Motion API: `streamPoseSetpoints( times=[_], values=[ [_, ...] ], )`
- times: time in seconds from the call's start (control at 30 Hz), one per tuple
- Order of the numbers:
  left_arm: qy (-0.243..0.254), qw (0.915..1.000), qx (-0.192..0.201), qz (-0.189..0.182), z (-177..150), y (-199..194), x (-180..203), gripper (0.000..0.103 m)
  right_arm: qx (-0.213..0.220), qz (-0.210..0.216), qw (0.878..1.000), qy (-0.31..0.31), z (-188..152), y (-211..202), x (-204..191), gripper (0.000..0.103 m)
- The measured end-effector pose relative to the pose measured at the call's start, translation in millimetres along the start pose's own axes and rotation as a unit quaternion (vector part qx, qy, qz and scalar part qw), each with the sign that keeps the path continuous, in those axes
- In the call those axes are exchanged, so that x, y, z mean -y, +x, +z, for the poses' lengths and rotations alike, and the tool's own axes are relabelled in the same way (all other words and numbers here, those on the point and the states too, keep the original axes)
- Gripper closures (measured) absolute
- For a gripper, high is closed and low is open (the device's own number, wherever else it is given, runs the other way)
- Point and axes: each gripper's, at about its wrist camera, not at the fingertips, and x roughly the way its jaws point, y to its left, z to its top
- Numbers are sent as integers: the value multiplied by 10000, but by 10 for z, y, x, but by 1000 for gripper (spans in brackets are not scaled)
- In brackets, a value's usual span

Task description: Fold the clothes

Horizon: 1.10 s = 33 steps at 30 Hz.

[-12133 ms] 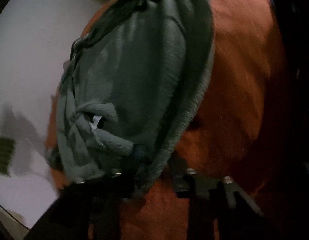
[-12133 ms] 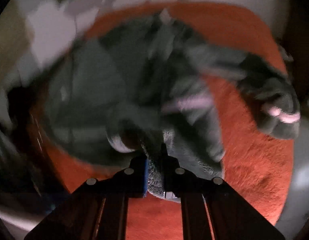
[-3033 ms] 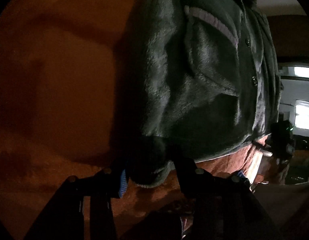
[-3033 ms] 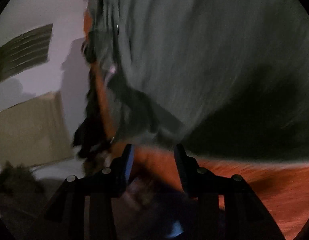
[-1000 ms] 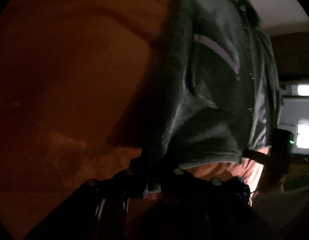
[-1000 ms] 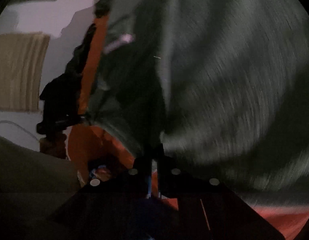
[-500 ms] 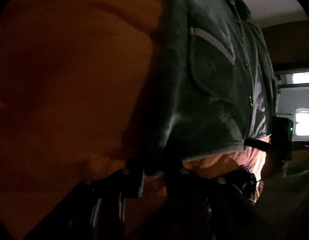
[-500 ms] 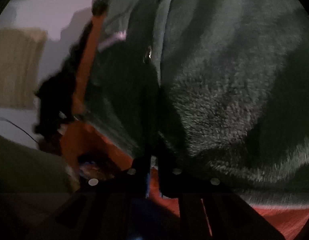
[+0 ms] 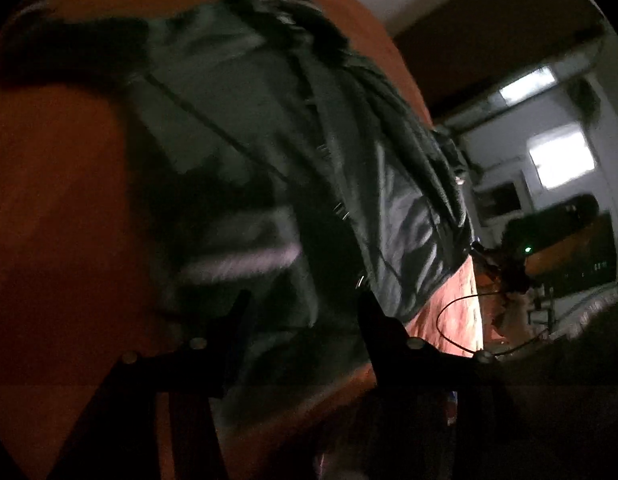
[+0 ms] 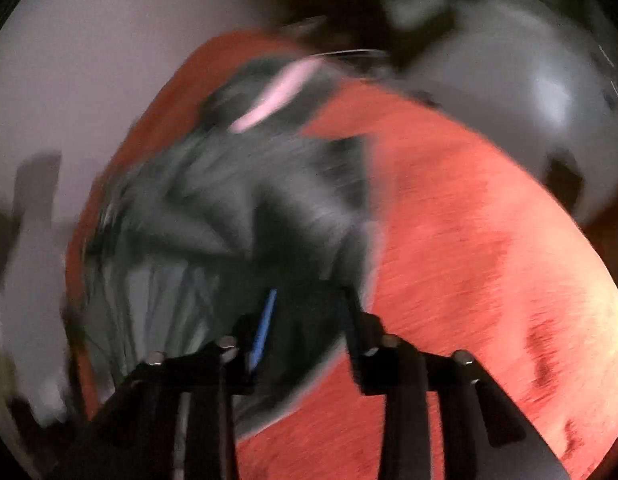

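A dark green fleece jacket (image 9: 269,152) with a pale pink trim stripe (image 9: 245,264) lies on an orange-red blanket (image 9: 49,200). In the left wrist view my left gripper (image 9: 301,304) stands over the jacket's lower edge; its jaws are opening and the pads are apart from the cloth. In the blurred right wrist view the jacket (image 10: 213,208) is bunched at the left, its pink stripe (image 10: 281,88) far up. My right gripper (image 10: 307,300) hovers above the jacket's near edge, jaws opening, with fleece seen behind the gap but not pinched.
The blanket (image 10: 489,240) stretches wide to the right in the right wrist view. A pale wall (image 10: 89,60) lies beyond it. In the left wrist view a thin cable (image 9: 461,320) and a dark device with a green light (image 9: 527,249) sit at the right.
Both grippers went from shut on the jacket's hem to apart, letting it go. Both hands lifted and swung away; the right view turned sharply, now showing the jacket from farther off.
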Motion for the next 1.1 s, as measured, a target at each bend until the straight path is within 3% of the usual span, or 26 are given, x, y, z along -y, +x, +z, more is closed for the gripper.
streamPoseSetpoints(
  times=[0.1, 0.17, 0.2, 0.33, 0.4, 0.43, 0.47, 0.53, 0.6, 0.67, 0.7, 0.77, 0.83, 0.9, 0.97, 1.03, 1.1],
  values=[
    [160, 9992, -347, -105, 331, 391, 193, 49, -189, 677, 9923, 1017, 319, 124, 456, 70],
    [249, 9981, -504, -258, 468, 527, 314, 49, -312, 1121, 9808, 1565, 506, 228, 678, 64],
    [335, 9974, -558, -310, 527, 576, 372, 49, -277, 1125, 9805, 1586, 617, 270, 727, 62],
    [647, 9950, -654, -391, 695, 773, 565, 49, -358, 672, 9942, 756, 966, 473, 634, 62],
    [597, 9943, -722, -508, 714, 848, 580, 49, -458, 424, 9980, 105, 953, 540, 447, 62],
    [572, 9939, -757, -566, 724, 885, 588, 49, -470, 251, 9983, -219, 928, 560, 347, 67],
    [550, 9938, -773, -576, 717, 926, 585, 49, -464, 89, 9974, -542, 908, 568, 253, 92],
    [484, 9940, -794, -575, 717, 981, 560, 49, -288, -113, 9947, -978, 880, 463, 87, 98],
    [326, 9947, -749, -621, 745, 1009, 527, 49, 69, 47, 9936, -1125, 820, 218, -139, 98],
    [199, 9950, -687, -692, 771, 1026, 501, 49, 400, 497, 9856, -1564, 668, -103, -558, 98],
    [194, 9950, -624, -757, 777, 1006, 496, 49, 465, 811, 9763, -1951, 521, -248, -842, 98],
    [150, 9944, -481, -926, 790, 975, 476, 49, 361, 1529, 9447, -2877, 128, -455, -1467, 98],
    [72, 9930, -321, -1136, 803, 957, 449, 49, -108, 1890, 8969, -3996, -507, -414, -2074, 98],
    [-131, 9925, -187, -1204, 860, 960, 386, 49, -724, 1938, 8488, -4865, -1172, -209, -2427, 98],
    [-327, 9912, -88, -1279, 937, 967, 325, 49, -1478, 1919, 8102, -5338, -1822, 110, -2503, 98],
    [-311, 9920, -34, -1226, 1053, 964, 318, 49, -2250, 1970, 7851, -5424, -2265, 471, -2443, 98],
    [-257, 9932, 12, -1134, 1181, 967, 324, 49, -2788, 2302, 7626, -5363, -2544, 575, -2339, 101]
  ],
)
